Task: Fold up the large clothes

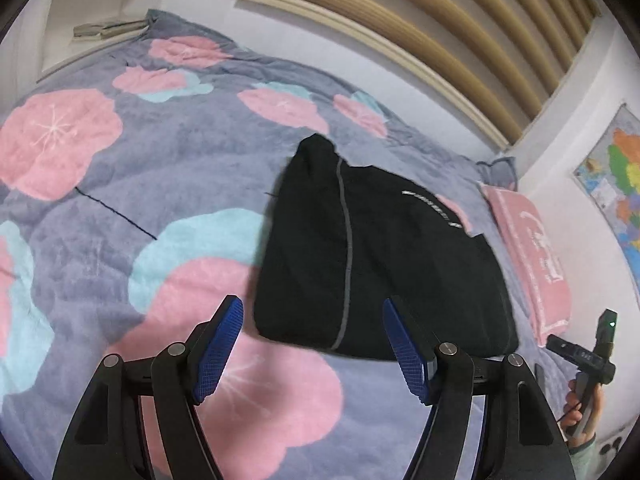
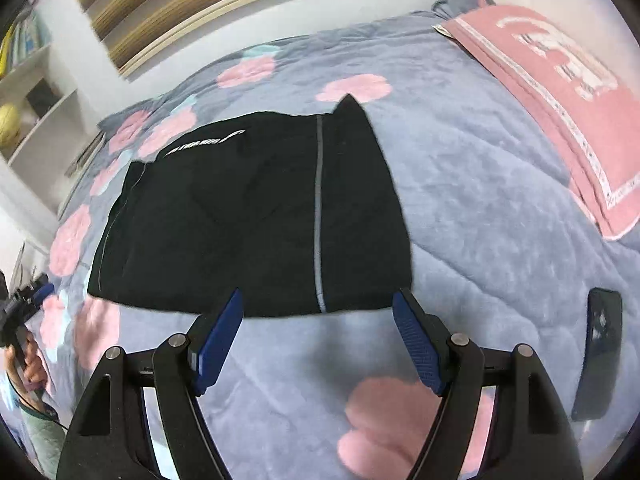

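A black garment (image 1: pixel 380 256) with a grey stripe and white lettering lies folded into a compact shape on the flowered bed cover (image 1: pixel 120 168). It also shows in the right wrist view (image 2: pixel 248 216). My left gripper (image 1: pixel 312 312) is open and empty, held just above the garment's near edge. My right gripper (image 2: pixel 318 304) is open and empty, its blue pads (image 2: pixel 416 340) hovering at the garment's near edge. The right gripper also shows at the far right of the left wrist view (image 1: pixel 588 356), and the left gripper at the far left of the right wrist view (image 2: pixel 24 308).
A pink pillow (image 2: pixel 560 112) lies at the head of the bed. A dark phone (image 2: pixel 598 356) lies on the cover right of my right gripper. A slatted headboard (image 1: pixel 420 12) and white wall are behind. A white shelf (image 2: pixel 36 92) stands left.
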`<state>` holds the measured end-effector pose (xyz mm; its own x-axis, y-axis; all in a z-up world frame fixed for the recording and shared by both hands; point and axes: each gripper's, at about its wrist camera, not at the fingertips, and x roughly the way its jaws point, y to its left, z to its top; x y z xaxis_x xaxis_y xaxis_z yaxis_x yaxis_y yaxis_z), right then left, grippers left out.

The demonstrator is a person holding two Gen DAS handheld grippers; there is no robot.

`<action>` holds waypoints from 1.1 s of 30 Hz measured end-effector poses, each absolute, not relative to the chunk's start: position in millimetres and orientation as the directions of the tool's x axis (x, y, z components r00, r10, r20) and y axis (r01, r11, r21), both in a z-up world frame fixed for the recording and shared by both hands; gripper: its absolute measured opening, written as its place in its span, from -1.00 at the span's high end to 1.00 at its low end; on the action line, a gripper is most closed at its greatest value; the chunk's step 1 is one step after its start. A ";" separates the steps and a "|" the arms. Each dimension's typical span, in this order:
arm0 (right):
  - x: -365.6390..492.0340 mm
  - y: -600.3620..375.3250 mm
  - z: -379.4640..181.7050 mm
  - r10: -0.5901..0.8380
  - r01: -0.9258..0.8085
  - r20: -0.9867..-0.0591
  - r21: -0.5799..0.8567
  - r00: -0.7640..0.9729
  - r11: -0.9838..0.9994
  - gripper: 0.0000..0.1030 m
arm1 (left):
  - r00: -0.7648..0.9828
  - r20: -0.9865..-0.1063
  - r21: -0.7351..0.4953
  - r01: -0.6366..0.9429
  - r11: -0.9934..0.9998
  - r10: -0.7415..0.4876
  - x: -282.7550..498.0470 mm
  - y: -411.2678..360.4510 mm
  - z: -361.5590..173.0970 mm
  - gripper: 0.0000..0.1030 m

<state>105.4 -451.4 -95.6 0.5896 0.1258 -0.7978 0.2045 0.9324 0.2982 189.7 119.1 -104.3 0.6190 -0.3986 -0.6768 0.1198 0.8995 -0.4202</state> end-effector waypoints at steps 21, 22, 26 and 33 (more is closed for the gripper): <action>223.0 -529.3 -183.7 0.191 0.241 -0.784 0.398 0.591 0.885 -0.56 | 0.496 -0.690 -0.562 0.091 0.822 -0.527 338.6 104.4 -185.6 -0.43; 227.3 -530.4 -188.4 0.220 0.229 -0.777 0.422 0.590 0.877 -0.56 | 0.464 -0.684 -0.597 0.088 0.797 -0.563 345.5 103.6 -192.2 -0.43; 247.7 -534.0 -207.6 0.347 0.181 -0.743 0.527 0.572 0.831 -0.57 | 0.353 -0.639 -0.725 0.021 0.688 -0.684 374.7 102.2 -226.7 -0.43; 272.2 -539.2 -235.1 0.553 0.135 -0.655 0.698 0.515 0.703 -0.57 | 0.271 -0.590 -0.792 -0.010 0.610 -0.761 399.9 84.2 -234.4 -0.43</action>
